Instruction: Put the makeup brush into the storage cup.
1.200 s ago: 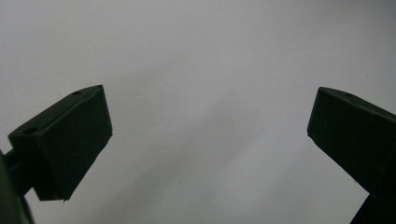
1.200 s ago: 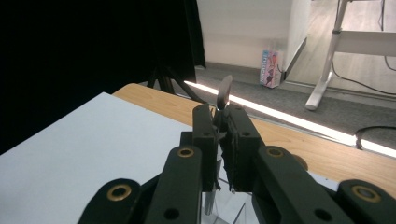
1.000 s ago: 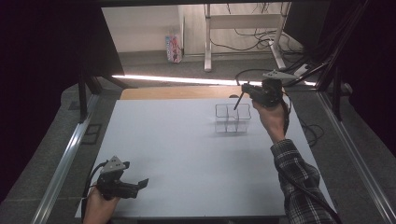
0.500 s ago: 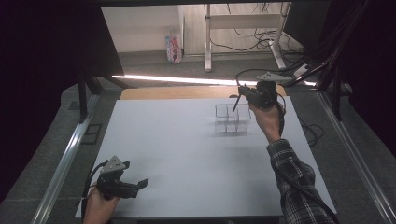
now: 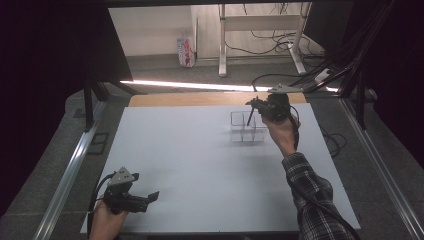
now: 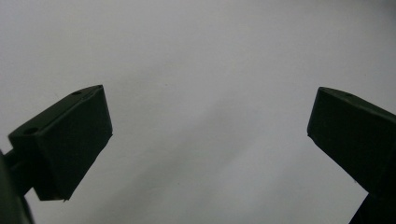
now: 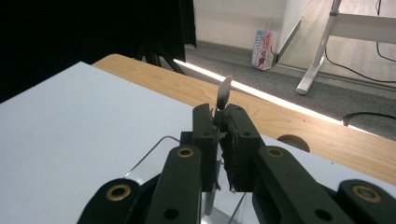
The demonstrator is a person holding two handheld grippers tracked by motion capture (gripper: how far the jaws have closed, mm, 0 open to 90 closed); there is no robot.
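Your right tongs [image 5: 251,111] clamp a slim utensil [image 7: 223,93] upright directly above the clear divided organizer [image 5: 246,127]; left tongs [image 5: 148,198] rest wide open, empty, far across the bench [image 5: 200,165]

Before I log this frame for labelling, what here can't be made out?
- Thin item clamped in the right gripper: in the right gripper view only its pale tip clears the jaws; its identity is unclear.
- Clear organizer: in the high view it is too small and transparent to tell whether the compartments hold anything.
- Left gripper: the frame edges crop its open jaws in the left gripper view.
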